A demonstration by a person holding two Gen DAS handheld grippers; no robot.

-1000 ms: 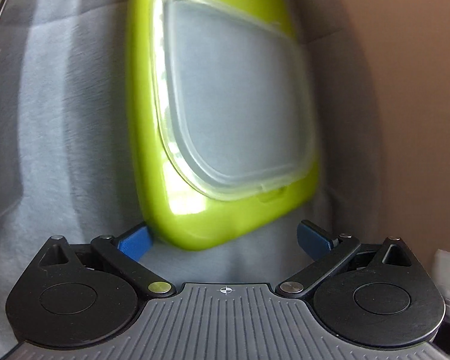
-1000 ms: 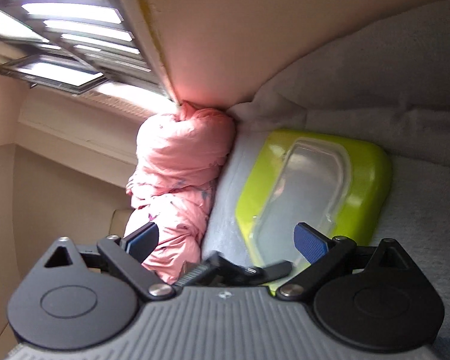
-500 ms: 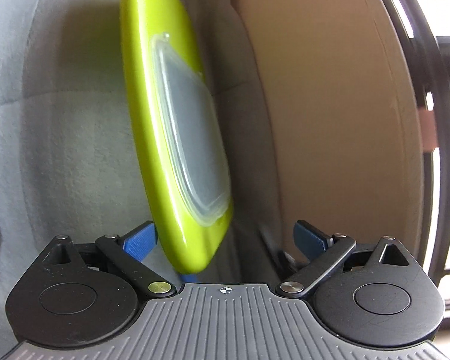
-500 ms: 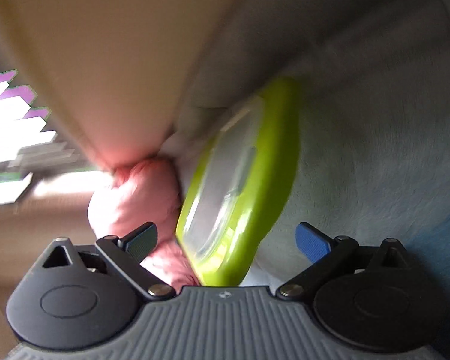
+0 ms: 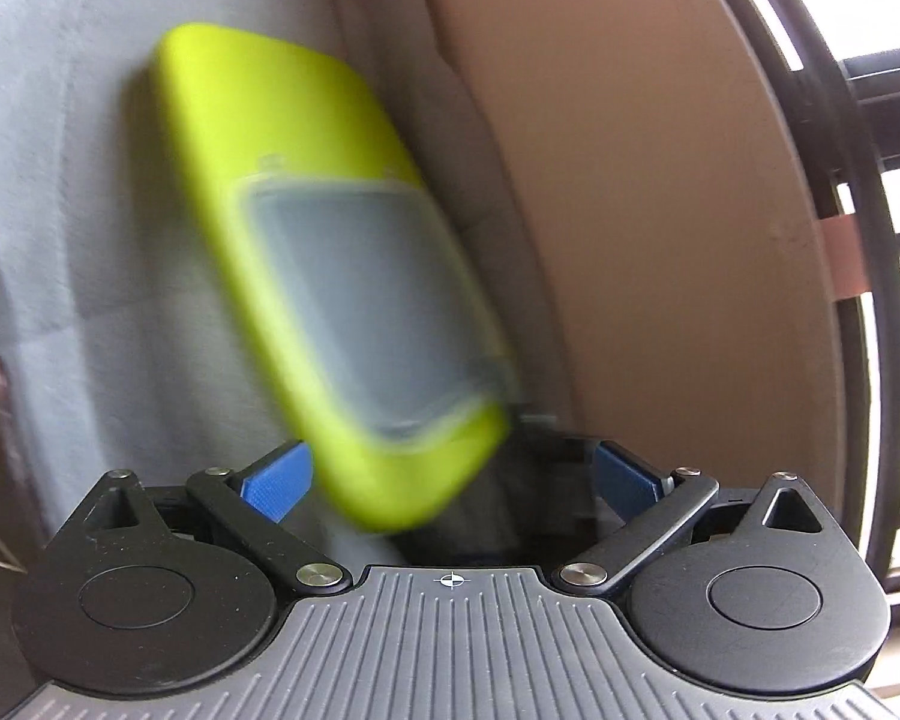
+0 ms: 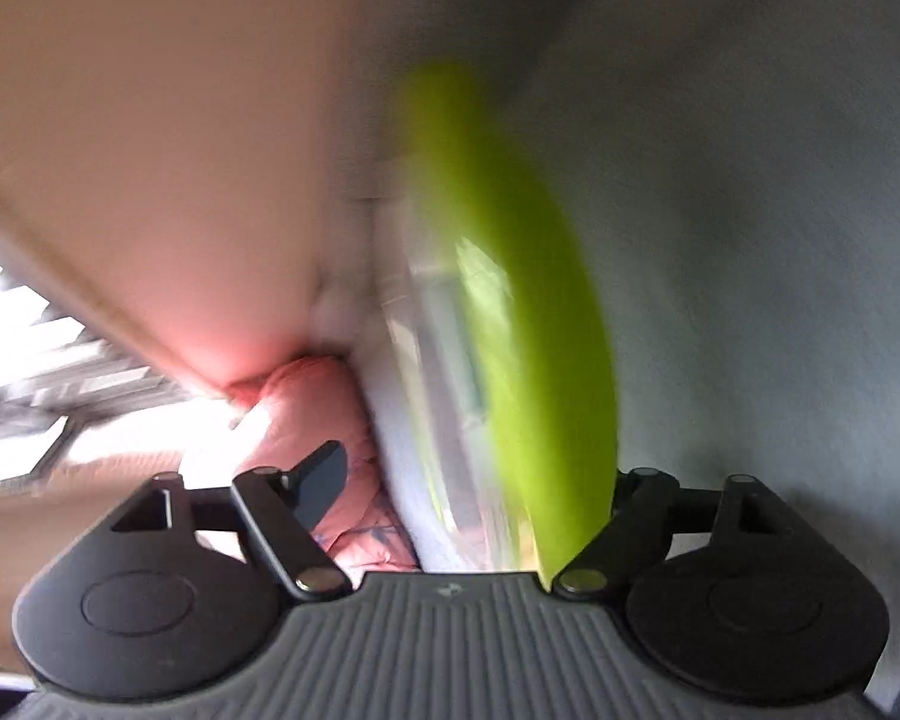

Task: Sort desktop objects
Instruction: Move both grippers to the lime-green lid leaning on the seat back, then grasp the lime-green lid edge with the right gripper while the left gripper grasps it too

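A lime-green wipes pack (image 5: 306, 228) with a clear flip lid is blurred and tilted over grey cloth, its near end between the blue fingertips of my left gripper (image 5: 450, 477), which stands open and not closed on it. In the right wrist view the pack (image 6: 528, 324) shows edge-on and blurred. It reaches down between the fingers of my right gripper (image 6: 474, 480); the left fingertip (image 6: 321, 483) stands well apart from it and the right fingertip is hidden behind it.
Grey cloth (image 5: 78, 240) covers the surface. A tan board (image 5: 660, 210) rises on the right, with a dark window frame (image 5: 870, 300) behind it. A pink bundle of fabric (image 6: 324, 414) lies beside the pack against the board.
The pack has swung from edge-on to lid-up in the left view and turned edge-on in the right view. Both cameras moved fast; the right gripper came closer to the pack.
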